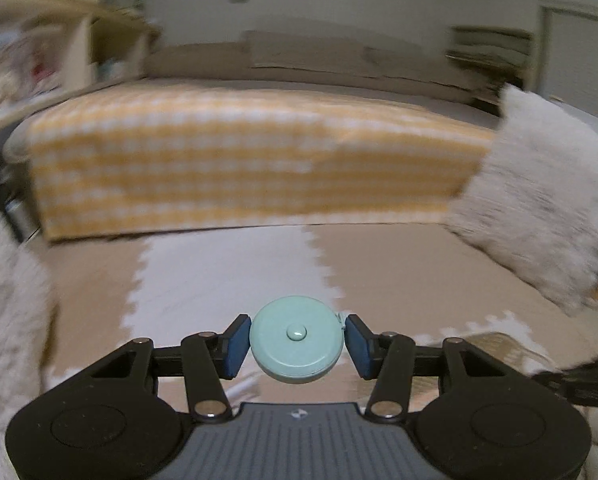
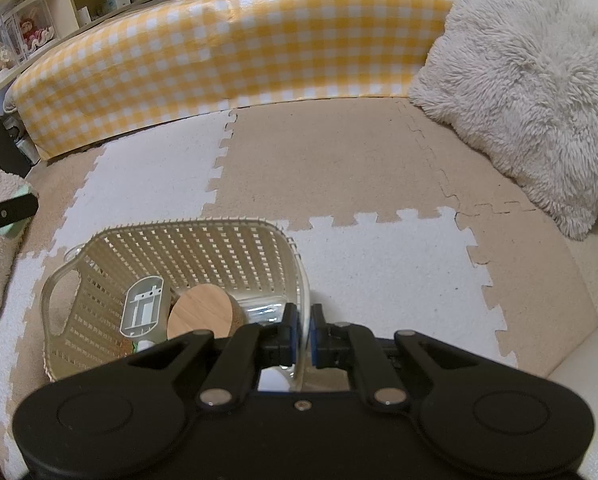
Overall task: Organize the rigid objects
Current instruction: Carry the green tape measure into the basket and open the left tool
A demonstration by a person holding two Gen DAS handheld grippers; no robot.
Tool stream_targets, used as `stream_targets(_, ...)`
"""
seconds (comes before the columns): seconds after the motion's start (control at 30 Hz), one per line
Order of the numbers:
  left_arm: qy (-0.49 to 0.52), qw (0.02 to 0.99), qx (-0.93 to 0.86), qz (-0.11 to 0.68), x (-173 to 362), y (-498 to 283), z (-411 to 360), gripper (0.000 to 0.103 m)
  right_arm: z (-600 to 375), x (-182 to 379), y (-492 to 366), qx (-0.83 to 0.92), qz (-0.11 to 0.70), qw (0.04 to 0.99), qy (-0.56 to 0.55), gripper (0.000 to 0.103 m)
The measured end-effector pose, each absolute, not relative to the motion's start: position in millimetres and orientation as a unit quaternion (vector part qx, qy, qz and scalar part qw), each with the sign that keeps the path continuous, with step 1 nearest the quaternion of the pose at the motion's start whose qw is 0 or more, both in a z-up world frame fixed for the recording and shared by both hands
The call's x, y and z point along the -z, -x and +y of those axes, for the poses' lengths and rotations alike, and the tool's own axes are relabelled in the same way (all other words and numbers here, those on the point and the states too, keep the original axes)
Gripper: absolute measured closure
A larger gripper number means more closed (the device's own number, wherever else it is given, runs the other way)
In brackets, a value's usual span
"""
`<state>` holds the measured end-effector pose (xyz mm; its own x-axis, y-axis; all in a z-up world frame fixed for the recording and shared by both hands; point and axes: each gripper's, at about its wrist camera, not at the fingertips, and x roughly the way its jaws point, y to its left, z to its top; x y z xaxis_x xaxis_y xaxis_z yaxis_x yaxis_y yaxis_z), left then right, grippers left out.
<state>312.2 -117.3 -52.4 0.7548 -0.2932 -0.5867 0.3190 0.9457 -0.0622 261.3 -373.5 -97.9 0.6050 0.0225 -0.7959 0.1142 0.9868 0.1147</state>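
Note:
In the left wrist view a round mint-green tape measure (image 1: 297, 340) hangs above the floor mats, pinched between the blue pads of my left gripper (image 1: 297, 343). In the right wrist view a cream lattice basket (image 2: 187, 248) stands on the mats. My right gripper (image 2: 303, 330) is shut on the basket's right rim. Inside the basket lie a round wooden lid (image 2: 201, 314), a grey plastic part (image 2: 141, 308) and a clear container, partly hidden by the fingers. The tip of the left gripper shows at the far left edge of the right wrist view.
A yellow-and-white checked cushion (image 2: 227, 52) runs along the far side of the beige and white puzzle mats (image 2: 331, 160). A fluffy white pillow (image 2: 531, 80) lies at the right. Shelves with dolls (image 2: 31, 32) stand at the upper left. Fluffy fabric lies at the left.

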Motion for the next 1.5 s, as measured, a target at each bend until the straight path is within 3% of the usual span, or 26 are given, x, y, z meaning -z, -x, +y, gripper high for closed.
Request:
stream_targets(0.5, -0.117, 0.873, 0.289, 0.374, 87.7, -276.6, -196.4, 0.051, -373.5, 97.8, -261.4, 0.026, 0.444, 0.892, -0.077, 0.097)
stream_targets(1.07, -0.108, 0.857, 0.290, 0.413, 113.0, -279.9, -203.0, 0.050, -373.6, 97.6, -261.6, 0.026, 0.444, 0.892, -0.077, 0.097)
stream_targets(1.27, -0.099, 0.853, 0.291, 0.421, 112.3, -280.3, -202.6, 0.038, -373.6, 97.6, -261.6, 0.026, 0.444, 0.892, -0.077, 0.097)
stream_targets(1.5, -0.098, 0.849, 0.293, 0.428, 111.5, -279.1, -204.0, 0.036, -373.5, 97.7, -261.5, 0.026, 0.444, 0.892, -0.077, 0.097)
